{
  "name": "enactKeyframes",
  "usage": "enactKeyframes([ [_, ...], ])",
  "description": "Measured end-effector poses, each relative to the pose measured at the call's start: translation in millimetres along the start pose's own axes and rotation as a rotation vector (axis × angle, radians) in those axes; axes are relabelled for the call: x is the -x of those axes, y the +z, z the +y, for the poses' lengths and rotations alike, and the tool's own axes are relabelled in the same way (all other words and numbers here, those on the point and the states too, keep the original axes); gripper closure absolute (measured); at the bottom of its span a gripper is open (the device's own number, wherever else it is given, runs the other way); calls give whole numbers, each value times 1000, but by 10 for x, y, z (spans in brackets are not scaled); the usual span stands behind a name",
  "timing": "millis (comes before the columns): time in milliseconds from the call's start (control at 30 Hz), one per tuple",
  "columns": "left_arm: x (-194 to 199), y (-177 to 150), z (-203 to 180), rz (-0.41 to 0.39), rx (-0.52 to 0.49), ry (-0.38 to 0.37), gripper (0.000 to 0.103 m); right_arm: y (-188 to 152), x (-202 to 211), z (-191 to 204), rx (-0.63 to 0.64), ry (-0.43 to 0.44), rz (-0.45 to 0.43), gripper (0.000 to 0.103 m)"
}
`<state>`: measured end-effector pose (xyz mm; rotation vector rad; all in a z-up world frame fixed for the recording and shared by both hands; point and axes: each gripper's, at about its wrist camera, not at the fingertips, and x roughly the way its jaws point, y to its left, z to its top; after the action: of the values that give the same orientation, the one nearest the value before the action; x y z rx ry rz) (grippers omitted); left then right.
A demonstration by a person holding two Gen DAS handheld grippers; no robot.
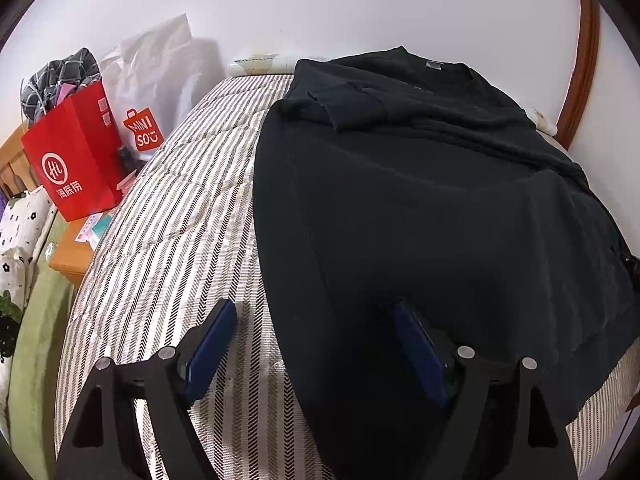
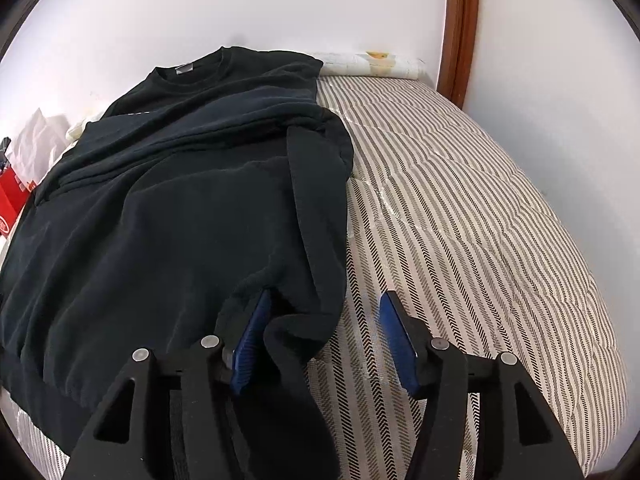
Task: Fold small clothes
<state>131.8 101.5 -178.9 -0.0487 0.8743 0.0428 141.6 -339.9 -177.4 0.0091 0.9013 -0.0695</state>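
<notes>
Both my claws stand spread at the black shirt's [image 1: 420, 200] near hem, left claw [image 1: 316, 320] and right claw [image 2: 324, 308] each straddling a corner, collar pointing away.

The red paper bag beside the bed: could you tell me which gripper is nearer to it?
Left. The left gripper straddles the shirt's edge on the red paper bag's side; the right gripper sits at the opposite edge.

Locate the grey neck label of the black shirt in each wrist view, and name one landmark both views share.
Left wrist view: the grey neck label sits top centre-right, inside the collar of the black shirt.
Right wrist view: the label sits upper left, inside the collar.
Shared landmark: the brown wooden frame against the wall.
</notes>
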Motion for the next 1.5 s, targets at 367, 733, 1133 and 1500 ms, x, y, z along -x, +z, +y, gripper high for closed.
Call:
enactKeyframes([
  [367, 3, -4, -11, -2, 2, 4, 22, 2, -4, -10, -1, 2, 0, 46],
  [733, 7, 2, -9, -1, 2, 5, 22, 5, -5, -22, 1, 2, 0, 46],
  [1133, 3, 1, -1, 0, 4, 5, 22, 3, -4, -24, 2, 2, 0, 46],
  [1500, 21, -16, -26, -13, 0, 15, 22, 3, -1, -51, -5, 14, -1, 45],
])
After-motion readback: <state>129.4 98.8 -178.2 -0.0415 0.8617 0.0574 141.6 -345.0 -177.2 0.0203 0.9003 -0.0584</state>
